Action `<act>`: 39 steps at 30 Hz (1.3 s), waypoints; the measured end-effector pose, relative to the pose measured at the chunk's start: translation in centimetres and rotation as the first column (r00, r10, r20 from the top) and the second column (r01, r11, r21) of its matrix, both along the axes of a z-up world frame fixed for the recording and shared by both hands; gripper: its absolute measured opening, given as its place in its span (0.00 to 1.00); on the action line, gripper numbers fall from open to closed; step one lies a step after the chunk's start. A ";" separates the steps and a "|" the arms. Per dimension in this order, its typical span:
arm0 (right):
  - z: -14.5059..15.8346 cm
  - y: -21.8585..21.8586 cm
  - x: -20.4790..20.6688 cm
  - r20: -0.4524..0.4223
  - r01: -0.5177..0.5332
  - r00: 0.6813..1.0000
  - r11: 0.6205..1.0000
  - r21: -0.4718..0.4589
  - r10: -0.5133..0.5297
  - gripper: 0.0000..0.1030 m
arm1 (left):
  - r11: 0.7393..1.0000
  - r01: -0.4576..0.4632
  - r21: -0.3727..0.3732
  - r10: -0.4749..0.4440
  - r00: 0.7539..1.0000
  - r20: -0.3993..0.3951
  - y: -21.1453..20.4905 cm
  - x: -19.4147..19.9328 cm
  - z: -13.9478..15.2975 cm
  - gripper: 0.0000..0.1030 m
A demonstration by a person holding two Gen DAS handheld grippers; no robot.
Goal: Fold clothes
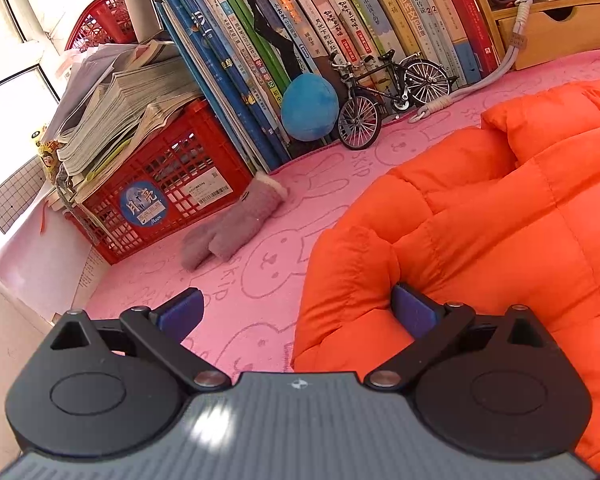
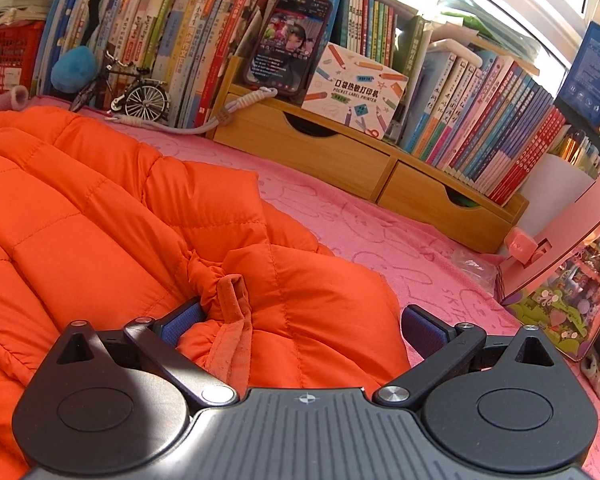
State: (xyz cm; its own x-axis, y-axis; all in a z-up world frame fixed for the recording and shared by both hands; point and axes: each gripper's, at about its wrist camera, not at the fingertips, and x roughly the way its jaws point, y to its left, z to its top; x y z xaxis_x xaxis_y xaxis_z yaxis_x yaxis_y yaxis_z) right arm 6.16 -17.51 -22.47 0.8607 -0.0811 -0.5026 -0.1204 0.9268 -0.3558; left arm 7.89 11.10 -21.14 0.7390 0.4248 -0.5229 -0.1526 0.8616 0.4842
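Claws both spread, my left gripper [image 1: 296, 312] and right gripper [image 2: 300, 320] straddle the orange jacket [image 2: 100, 216] mid-blanket [image 2: 380, 232]; gripping comes next, I judge, then folding.

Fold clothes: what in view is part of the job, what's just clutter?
Job:
- orange jacket
- left gripper, open at the jacket's edge
- right gripper, open around a bunched part of the jacket

Clutter:
- mitten
- red crate
- books
- toy bicycle
- blue plush
- phone
- wooden drawers
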 end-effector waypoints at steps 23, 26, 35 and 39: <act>4.2 12.9 -5.4 0.199 -0.193 0.949 0.950 -0.247 0.245 1.00 | 0.999 0.043 -0.015 -0.044 0.999 -0.031 -5.1 -3.2 3.5 0.97; 3.2 11.6 -5.9 0.181 -0.180 0.954 0.941 -0.285 0.238 1.00 | 1.000 0.021 -0.014 -0.022 0.998 -0.053 -4.2 -3.0 2.2 0.98; 1.1 1.1 -6.8 0.104 -0.012 0.994 0.969 -0.247 0.039 1.00 | 0.999 0.015 -0.040 -0.018 0.996 -0.082 -3.3 -2.5 0.9 1.00; 0.4 -0.2 -5.1 0.029 -0.009 0.999 0.990 -0.140 0.013 0.99 | 0.999 0.033 -0.011 -0.034 0.996 -0.081 -4.2 -2.2 0.5 1.00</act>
